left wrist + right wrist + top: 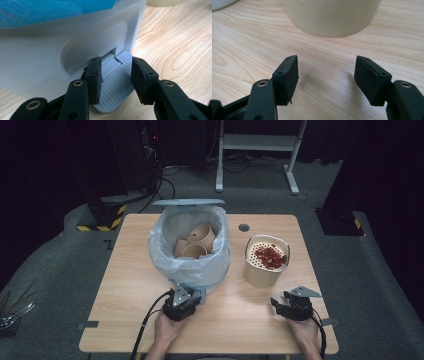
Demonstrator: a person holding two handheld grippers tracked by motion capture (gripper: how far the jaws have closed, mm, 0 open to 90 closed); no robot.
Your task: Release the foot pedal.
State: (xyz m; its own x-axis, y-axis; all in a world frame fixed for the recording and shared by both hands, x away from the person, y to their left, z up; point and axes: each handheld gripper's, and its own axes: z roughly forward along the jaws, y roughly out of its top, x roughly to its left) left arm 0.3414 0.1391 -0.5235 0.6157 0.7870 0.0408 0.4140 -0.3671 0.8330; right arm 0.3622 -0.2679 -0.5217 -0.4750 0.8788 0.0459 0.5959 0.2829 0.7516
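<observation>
High view: pedal bin (192,265) sits mid-table (130,285), lid (188,202) up, lined with a pale plastic bag (165,251). Brown paper cups (197,241) lie inside it. Just right of the bin stands a beige cup (265,261) with a perforated insert and red bits (270,256) on top.

My left gripper (184,302) is at the near foot of the bin, pointing into its base. Left gripper view: my left fingers (93,80) are spread on either side of the grey ribbed foot pedal (116,86) that sticks out from the recess in the bin's white wall (37,65). The pedal lies below and between the jaws. Can't tell if a pad actually touches it; nothing is pinched. Blue liner (50,10) shows along the top of that view.

My right gripper (292,309) is at the near right of the table, near the beige cup but apart from it. Right gripper view: my right fingers (288,77) are spread with bare wood between them, holding nothing. The cup's beige wall (332,17) fills the top, straight ahead of the jaws, with clear table between. Jaw shadows fall on the wood just under the pads, so they hang low over the surface.
</observation>
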